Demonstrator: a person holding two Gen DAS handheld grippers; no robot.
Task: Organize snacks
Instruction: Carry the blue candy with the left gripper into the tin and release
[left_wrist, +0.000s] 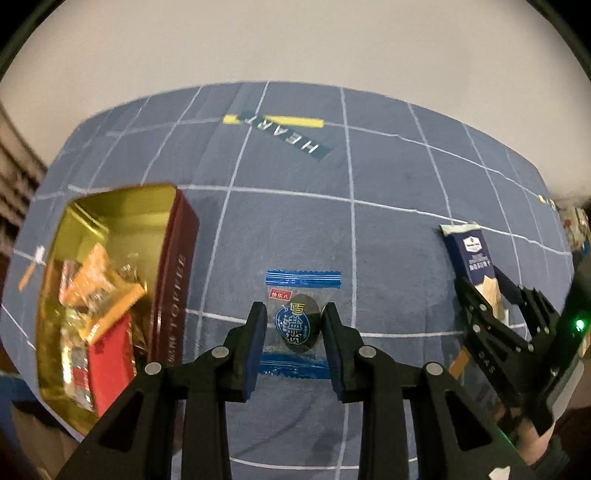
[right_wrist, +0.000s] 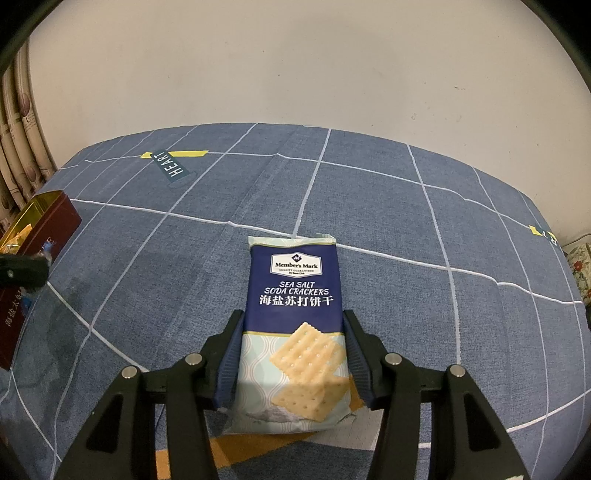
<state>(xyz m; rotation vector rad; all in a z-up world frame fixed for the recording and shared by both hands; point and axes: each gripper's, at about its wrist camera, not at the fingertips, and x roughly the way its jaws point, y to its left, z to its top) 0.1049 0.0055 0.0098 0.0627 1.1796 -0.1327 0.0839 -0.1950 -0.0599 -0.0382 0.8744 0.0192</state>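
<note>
Both jaws pinch snacks: left gripper (left_wrist: 294, 332) a candy packet (left_wrist: 301, 325), right gripper (right_wrist: 293, 354) a cracker pack (right_wrist: 293, 332).

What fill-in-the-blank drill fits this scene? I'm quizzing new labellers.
1. The left gripper is shut on a small ____-edged packet.
2. The right gripper grips a pack of soda ____.
3. The tin holding snacks is ____ outside.

Missing: blue; crackers; red
</note>
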